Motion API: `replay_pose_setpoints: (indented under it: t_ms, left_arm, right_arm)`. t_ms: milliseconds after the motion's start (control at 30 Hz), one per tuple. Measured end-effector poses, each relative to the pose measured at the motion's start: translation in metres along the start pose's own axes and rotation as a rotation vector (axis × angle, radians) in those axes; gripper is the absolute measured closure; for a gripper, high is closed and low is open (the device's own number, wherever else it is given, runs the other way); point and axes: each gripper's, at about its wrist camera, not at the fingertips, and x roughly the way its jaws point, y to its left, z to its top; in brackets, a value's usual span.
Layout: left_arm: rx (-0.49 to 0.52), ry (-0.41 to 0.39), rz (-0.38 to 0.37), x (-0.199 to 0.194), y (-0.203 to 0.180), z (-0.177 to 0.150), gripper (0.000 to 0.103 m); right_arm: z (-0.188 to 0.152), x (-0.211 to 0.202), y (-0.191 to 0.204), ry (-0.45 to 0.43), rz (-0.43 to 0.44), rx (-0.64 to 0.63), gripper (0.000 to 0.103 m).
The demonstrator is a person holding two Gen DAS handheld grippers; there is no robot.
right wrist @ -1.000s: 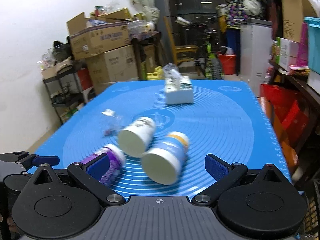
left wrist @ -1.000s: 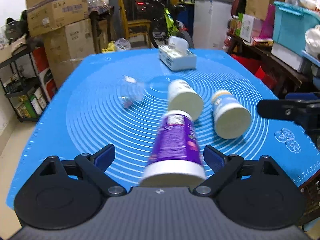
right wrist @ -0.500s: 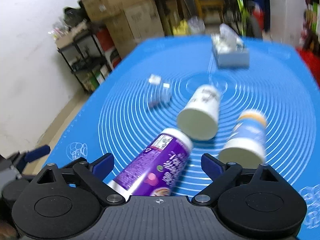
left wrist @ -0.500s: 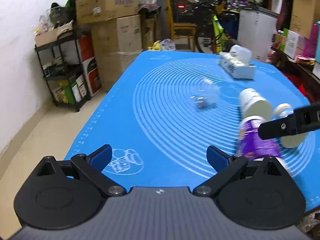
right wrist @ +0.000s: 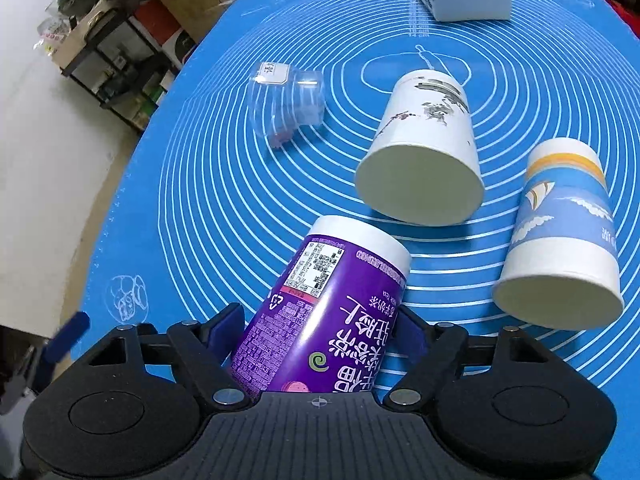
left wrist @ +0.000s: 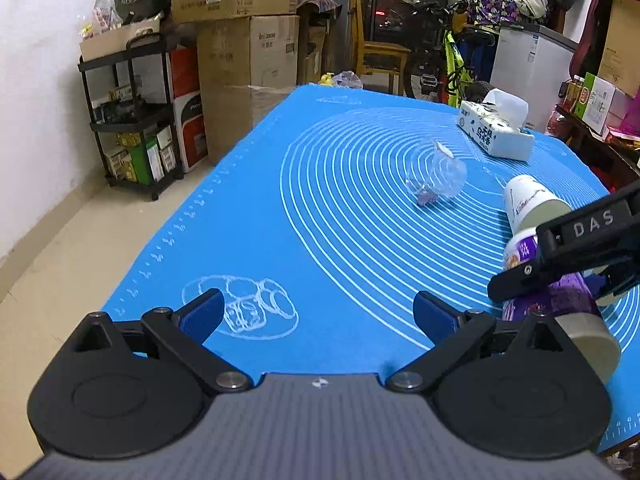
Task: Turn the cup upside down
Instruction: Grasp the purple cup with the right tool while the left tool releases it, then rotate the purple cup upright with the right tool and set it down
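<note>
The purple cup [right wrist: 320, 320] lies on its side at the near edge of the blue mat [right wrist: 208, 200] — the right gripper [right wrist: 318, 330] is clamped around its body. The left gripper [left wrist: 316, 312] hovers spread wide, holding nothing. A white cup [right wrist: 424, 160] and blue cup [right wrist: 560, 232] lie nearby.

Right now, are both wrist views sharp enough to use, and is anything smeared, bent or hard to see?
Left wrist view: sharp, fisheye bends the blue mat edges; the clear plastic cup nearly vanishes against it. Right wrist view: purple cup label crisp, only the left gripper at the frame edge is smeared.
</note>
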Motion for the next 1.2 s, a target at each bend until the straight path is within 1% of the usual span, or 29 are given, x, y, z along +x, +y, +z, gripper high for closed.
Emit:
replay_pose_setpoints:
  t_ms: [100,167,267,400,500,567,600,633,700,733,800,967,1100,1200]
  left_arm:
    - [-0.020,0.013,-0.021,0.000,0.004,-0.003,0.003]
    - [-0.031,-0.003,-0.015,-0.003,0.005,-0.003,0.003]
    - [-0.032,-0.027,0.004,-0.005,0.005,-0.004,0.003]
    - [-0.041,-0.029,-0.009,-0.005,0.005,-0.005,0.003]
    - [-0.034,-0.038,-0.009,-0.006,0.004,-0.004,0.003]
    - [-0.029,-0.044,-0.006,-0.006,0.002,-0.005,0.003]
    - [-0.028,-0.045,-0.006,-0.005,0.002,-0.005,0.003]
    - [-0.026,-0.043,-0.009,-0.005,0.001,-0.005,0.003]
    - [-0.020,-0.042,-0.013,-0.005,0.000,-0.006,0.003]
    - [-0.016,-0.042,-0.014,-0.005,-0.001,-0.007,0.003]
    - [-0.005,-0.043,-0.015,-0.005,-0.003,-0.007,0.003]
    - [0.012,-0.043,-0.026,-0.005,-0.008,-0.009,0.003]
    - [0.030,-0.040,-0.030,-0.005,-0.012,-0.011,0.003]
    - [0.039,-0.041,-0.036,-0.007,-0.015,-0.012,0.003]
  right_arm:
    - [-0.006,-0.004,0.005,-0.038,0.011,-0.037,0.026]
    - [-0.013,-0.011,0.012,-0.092,0.020,-0.087,0.028]
    - [-0.029,-0.023,0.027,-0.207,-0.016,-0.198,0.031]
    - [-0.056,-0.036,0.043,-0.419,-0.101,-0.348,0.033]
    - [-0.079,-0.043,0.054,-0.631,-0.177,-0.482,0.034]
    - [-0.090,-0.041,0.055,-0.740,-0.207,-0.553,0.034]
    - [-0.092,-0.040,0.056,-0.768,-0.215,-0.573,0.034]
    - [-0.096,-0.036,0.054,-0.785,-0.220,-0.590,0.034]
    - [-0.096,-0.032,0.049,-0.776,-0.216,-0.583,0.034]
    - [-0.099,-0.032,0.046,-0.799,-0.208,-0.580,0.034]
    - [-0.103,-0.036,0.046,-0.809,-0.201,-0.586,0.035]
    - [-0.129,-0.040,0.041,-0.849,-0.205,-0.648,0.035]
    - [-0.140,-0.043,0.035,-0.838,-0.203,-0.682,0.035]
    - [-0.142,-0.047,0.031,-0.814,-0.188,-0.680,0.034]
